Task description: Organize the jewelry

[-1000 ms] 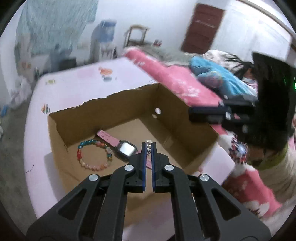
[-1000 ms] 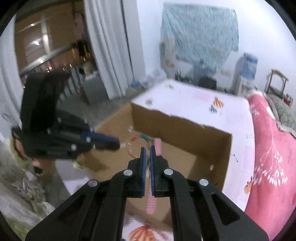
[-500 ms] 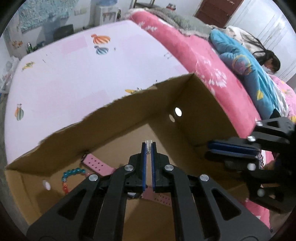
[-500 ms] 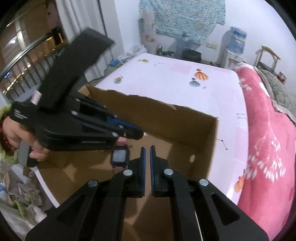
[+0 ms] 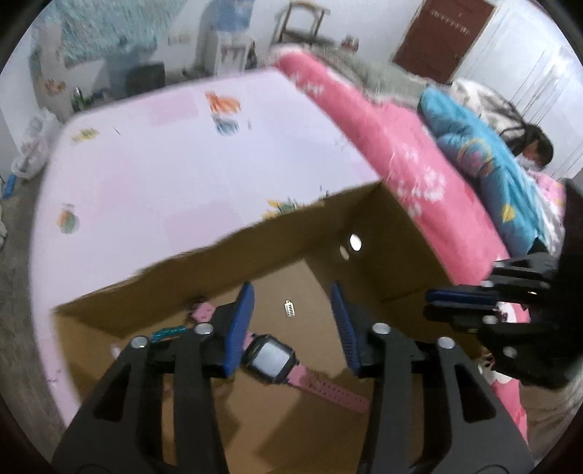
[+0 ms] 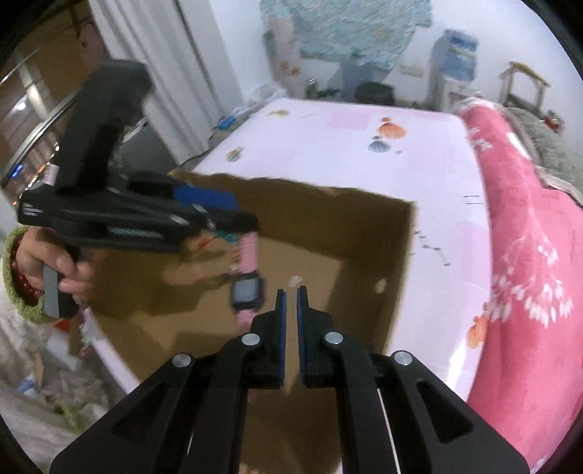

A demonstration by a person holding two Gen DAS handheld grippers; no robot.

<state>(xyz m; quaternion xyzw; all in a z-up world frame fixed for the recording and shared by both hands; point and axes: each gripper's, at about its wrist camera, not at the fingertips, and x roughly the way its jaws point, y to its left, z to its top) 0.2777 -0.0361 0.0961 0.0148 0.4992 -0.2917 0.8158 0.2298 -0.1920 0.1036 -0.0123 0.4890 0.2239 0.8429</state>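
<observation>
An open cardboard box [image 5: 400, 233] [image 6: 364, 255] sits on a pale pink bed. Inside lie a pink-strapped watch [image 5: 271, 359] [image 6: 247, 288] and a bead bracelet [image 5: 167, 332], partly hidden by my left gripper. A small silver charm [image 5: 289, 310] [image 6: 295, 280] is loose between the left jaws over the box floor. My left gripper [image 5: 291, 321] is open and empty above the box. My right gripper [image 6: 290, 295] is shut and empty at the box's near side; it also shows in the left wrist view [image 5: 473, 302].
A pink floral quilt [image 5: 400, 146] [image 6: 528, 255] runs along the right of the bed. A child lies under a blue blanket [image 5: 488, 153]. White curtains [image 6: 164, 73], a water dispenser [image 6: 455, 69] and a chair [image 5: 306, 18] stand beyond the bed.
My left gripper has opened and let go of the silver charm, which is now loose over the box. The right gripper has stayed shut near the box.
</observation>
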